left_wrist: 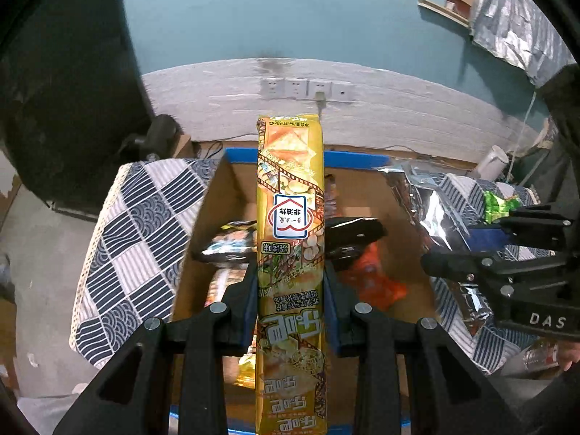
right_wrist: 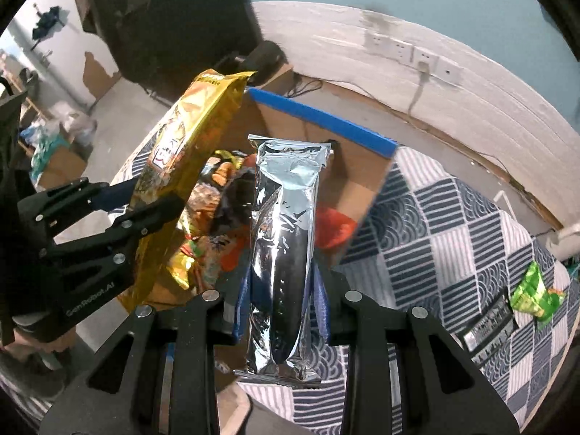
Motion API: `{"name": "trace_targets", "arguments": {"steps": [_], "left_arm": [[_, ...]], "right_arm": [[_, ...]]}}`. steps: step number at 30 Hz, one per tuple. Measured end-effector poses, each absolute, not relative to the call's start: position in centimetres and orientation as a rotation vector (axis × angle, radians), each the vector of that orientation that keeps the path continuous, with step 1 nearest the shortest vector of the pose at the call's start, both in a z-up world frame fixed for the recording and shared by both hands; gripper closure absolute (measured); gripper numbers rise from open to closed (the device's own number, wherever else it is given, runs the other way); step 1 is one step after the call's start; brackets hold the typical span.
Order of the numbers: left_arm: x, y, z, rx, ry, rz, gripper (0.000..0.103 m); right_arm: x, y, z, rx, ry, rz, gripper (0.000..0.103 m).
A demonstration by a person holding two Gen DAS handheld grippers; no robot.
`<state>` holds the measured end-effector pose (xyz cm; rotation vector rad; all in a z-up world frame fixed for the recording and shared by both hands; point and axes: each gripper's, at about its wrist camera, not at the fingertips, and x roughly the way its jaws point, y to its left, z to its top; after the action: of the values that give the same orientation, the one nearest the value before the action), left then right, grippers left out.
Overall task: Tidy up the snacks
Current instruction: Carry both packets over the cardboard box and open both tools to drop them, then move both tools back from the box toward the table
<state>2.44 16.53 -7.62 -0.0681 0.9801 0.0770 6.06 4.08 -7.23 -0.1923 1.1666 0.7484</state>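
Observation:
My left gripper (left_wrist: 290, 282) is shut on a long yellow snack pack (left_wrist: 290, 217) and holds it upright above an open cardboard box (left_wrist: 413, 264) with blue-taped rims. The box holds several snack bags, among them an orange one (left_wrist: 373, 282). My right gripper (right_wrist: 281, 286) is shut on a silver foil snack pack (right_wrist: 282, 232), held over the box's near right corner. In the right wrist view the left gripper (right_wrist: 119, 214) with the yellow pack (right_wrist: 181, 166) is at the left, over the box (right_wrist: 362, 185). The right gripper (left_wrist: 489, 250) shows at the right of the left wrist view.
The box sits on a table with a blue-and-white patterned cloth (right_wrist: 435, 224). A green snack bag (right_wrist: 536, 297) and a dark flat packet (right_wrist: 489, 330) lie on the cloth at the right. A wall with power sockets (left_wrist: 308, 88) stands behind the table.

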Motion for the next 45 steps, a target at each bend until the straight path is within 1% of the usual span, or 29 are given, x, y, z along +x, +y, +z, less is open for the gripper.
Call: {"name": "trace_targets", "arguments": {"steps": [6, 14, 15, 16, 18, 20, 25, 27, 29, 32, 45], "left_arm": [[2.5, 18.5, -8.9, -0.102, 0.987, 0.085, 0.072], [3.4, 19.2, -10.1, -0.118, 0.985, 0.084, 0.071], [3.4, 19.3, -10.1, -0.118, 0.98, 0.089, 0.069], [3.4, 19.3, -10.0, -0.112, 0.97, 0.102, 0.069], [3.3, 19.3, -9.7, -0.104, 0.959, 0.116, 0.062], [3.3, 19.5, -9.5, -0.107, 0.957, 0.124, 0.06], [3.0, 19.4, -9.3, -0.114, 0.977, 0.132, 0.05], [2.7, 19.1, -9.1, -0.101, 0.978, 0.132, 0.042], [2.4, 18.7, -8.9, -0.089, 0.97, 0.131, 0.041], [2.3, 18.0, -8.3, -0.083, 0.96, 0.117, 0.037], [3.1, 11.7, -6.8, 0.04, 0.944, 0.031, 0.036]], "right_arm": [[5.4, 6.6, -8.3, -0.213, 1.187, 0.777, 0.073], [5.0, 8.1, -9.6, -0.228, 1.229, 0.788, 0.073], [5.0, 8.1, -9.6, -0.229, 1.228, 0.786, 0.072], [5.0, 8.0, -9.6, -0.23, 1.225, 0.785, 0.068], [5.1, 7.8, -9.3, -0.222, 1.218, 0.791, 0.063], [5.1, 7.6, -9.0, -0.215, 1.21, 0.789, 0.06], [5.4, 6.8, -8.2, -0.217, 1.188, 0.772, 0.056], [5.5, 6.2, -8.0, -0.22, 1.182, 0.763, 0.052], [5.5, 5.6, -8.0, -0.223, 1.179, 0.754, 0.051], [5.7, 4.5, -8.1, -0.229, 1.177, 0.738, 0.051], [6.2, -2.6, -8.0, -0.213, 1.181, 0.655, 0.05]]}}
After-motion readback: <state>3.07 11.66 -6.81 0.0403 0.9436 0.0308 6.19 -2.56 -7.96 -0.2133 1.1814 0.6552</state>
